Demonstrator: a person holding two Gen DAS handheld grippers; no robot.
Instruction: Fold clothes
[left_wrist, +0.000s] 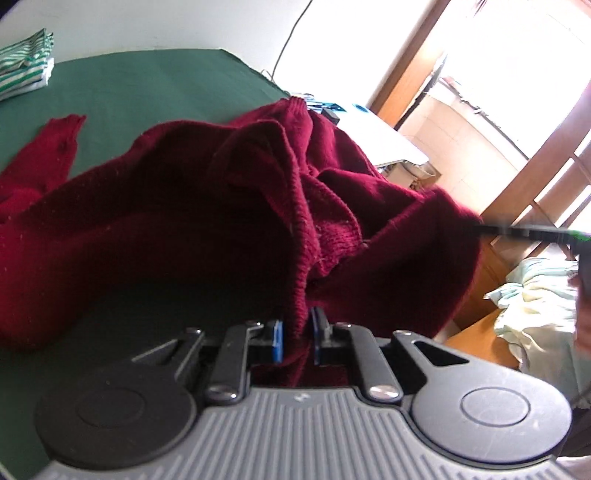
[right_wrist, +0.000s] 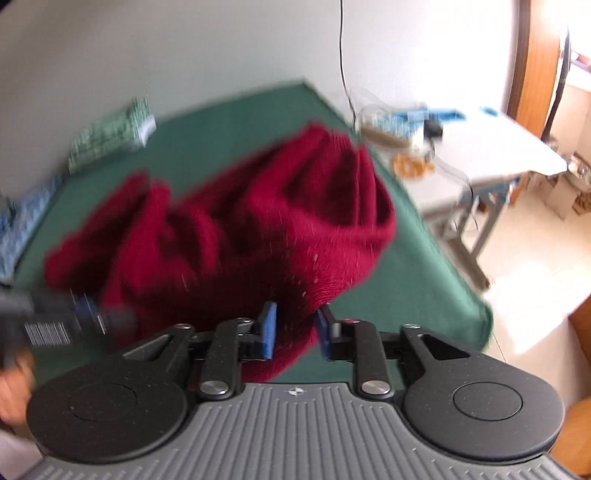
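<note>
sweater: dark red knit sweater (left_wrist: 207, 206), bunched up and lifted off the green worktop (left_wrist: 155, 88) on the near side, with the far part still draped down onto it. In the right wrist view it's a blurry red heap (right_wrist: 258, 221), so not much detail there.

left hand-held gripper: the left hand-held gripper (left_wrist: 297, 338) has its blue pads (left_wrist: 277, 339) pinched narrow on a fold of the sweater. The fabric runs straight up out of the gap between the pads and fills most of the view in front of it.

right hand-held gripper: the right hand-held gripper (right_wrist: 295, 330) is also clamped on the sweater. A thick wad of the knit sits between its blue pads (right_wrist: 269, 330), so they're a bit further apart than on the left one. The rest of the sweater hangs ahead of it and to its left.

sleeve: one sleeve (left_wrist: 48, 151) lies flat on the worktop, off to the left of the raised bulk.

other stuff: a folded green and white striped pile (left_wrist: 26, 64) sits at the far left corner of the worktop, well apart from the sweater. A white table (right_wrist: 491, 147) with some small clutter stands beside the worktop on the right.

hand: a bit of a hand (right_wrist: 13, 391) shows at the left edge of the right wrist view, blurred.
</note>
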